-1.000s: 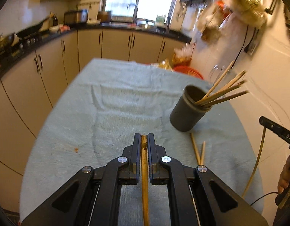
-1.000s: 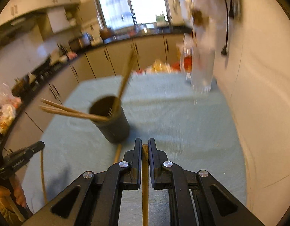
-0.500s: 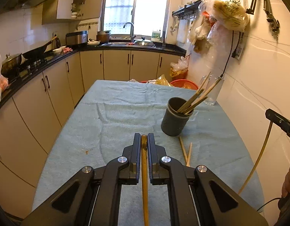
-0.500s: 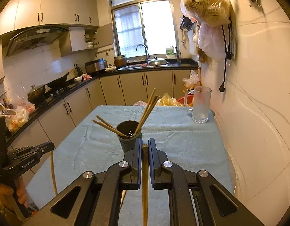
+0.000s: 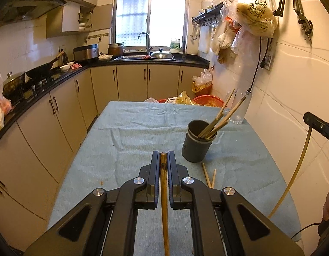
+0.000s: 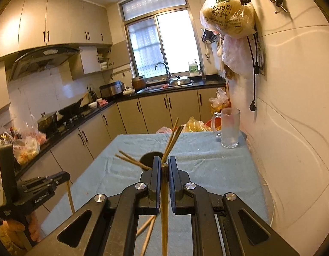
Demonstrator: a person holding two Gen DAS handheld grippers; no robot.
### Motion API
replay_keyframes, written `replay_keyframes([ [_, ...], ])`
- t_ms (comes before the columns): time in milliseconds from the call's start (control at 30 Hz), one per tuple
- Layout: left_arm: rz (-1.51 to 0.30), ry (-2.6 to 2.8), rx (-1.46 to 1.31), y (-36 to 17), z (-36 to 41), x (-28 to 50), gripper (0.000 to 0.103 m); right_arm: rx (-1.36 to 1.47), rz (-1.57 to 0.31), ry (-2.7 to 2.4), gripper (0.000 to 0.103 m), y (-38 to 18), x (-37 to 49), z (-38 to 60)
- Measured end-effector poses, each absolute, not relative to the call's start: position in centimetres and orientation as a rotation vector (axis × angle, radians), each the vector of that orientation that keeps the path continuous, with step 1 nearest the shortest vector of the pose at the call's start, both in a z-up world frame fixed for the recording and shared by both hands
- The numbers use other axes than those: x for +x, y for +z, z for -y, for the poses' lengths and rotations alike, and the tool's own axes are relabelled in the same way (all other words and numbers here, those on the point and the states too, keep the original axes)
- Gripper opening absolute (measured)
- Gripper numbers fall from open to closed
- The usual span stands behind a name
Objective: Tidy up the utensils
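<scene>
On the blue towel-covered table [image 5: 143, 128], at about one o'clock from your left gripper [image 5: 163, 160], stands the dark holder cup [image 5: 196, 147] with several chopsticks [image 5: 223, 117] already leaning out of it toward the wall. Your left gripper is pinched tight on one bamboo chopstick [image 5: 164, 202], which runs lengthwise between the jaws and hangs down behind them; your right gripper [image 6: 164, 166] is likewise clamped narrow on its own chopstick [image 6: 164, 209], and from that side the cup [image 6: 149, 156] sits dead ahead at twelve o'clock, partly hidden by the jaws. Two loose chopsticks [image 5: 209, 176] lie on the towel just in front of the cup, at your left gripper's two o'clock. To do this step well, bring one stick at a time: tip the gripper so the hanging end points down over the cup's mouth, aim for the open side away from the leaning bundle, and let go only once the end is well inside the rim. Watch the protruding sticks; nudging them could tip the cup. Mind the glass mug [image 6: 228, 128] at your right gripper's one o'clock by the wall.
</scene>
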State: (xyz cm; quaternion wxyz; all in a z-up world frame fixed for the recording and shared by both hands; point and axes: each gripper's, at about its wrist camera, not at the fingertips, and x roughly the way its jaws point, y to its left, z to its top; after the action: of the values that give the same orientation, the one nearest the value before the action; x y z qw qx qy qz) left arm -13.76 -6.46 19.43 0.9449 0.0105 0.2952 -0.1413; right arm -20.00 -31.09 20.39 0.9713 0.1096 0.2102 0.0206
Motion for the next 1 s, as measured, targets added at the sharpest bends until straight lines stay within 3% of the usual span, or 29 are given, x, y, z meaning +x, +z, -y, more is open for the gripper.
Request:
replay_keyframes([
  [733, -0.367, -0.361, -0.045, 31.9, 9.4, -0.1, 0.006, 0.318, -0.175, -0.031, 0.008, 26.8, -8.0, 32.3],
  [1000, -0.359, -0.466, -0.076, 32.5, 13.5, 3.9, 0.006, 0.361, -0.125, -0.084, 0.008, 25.8, -2.6, 32.4],
])
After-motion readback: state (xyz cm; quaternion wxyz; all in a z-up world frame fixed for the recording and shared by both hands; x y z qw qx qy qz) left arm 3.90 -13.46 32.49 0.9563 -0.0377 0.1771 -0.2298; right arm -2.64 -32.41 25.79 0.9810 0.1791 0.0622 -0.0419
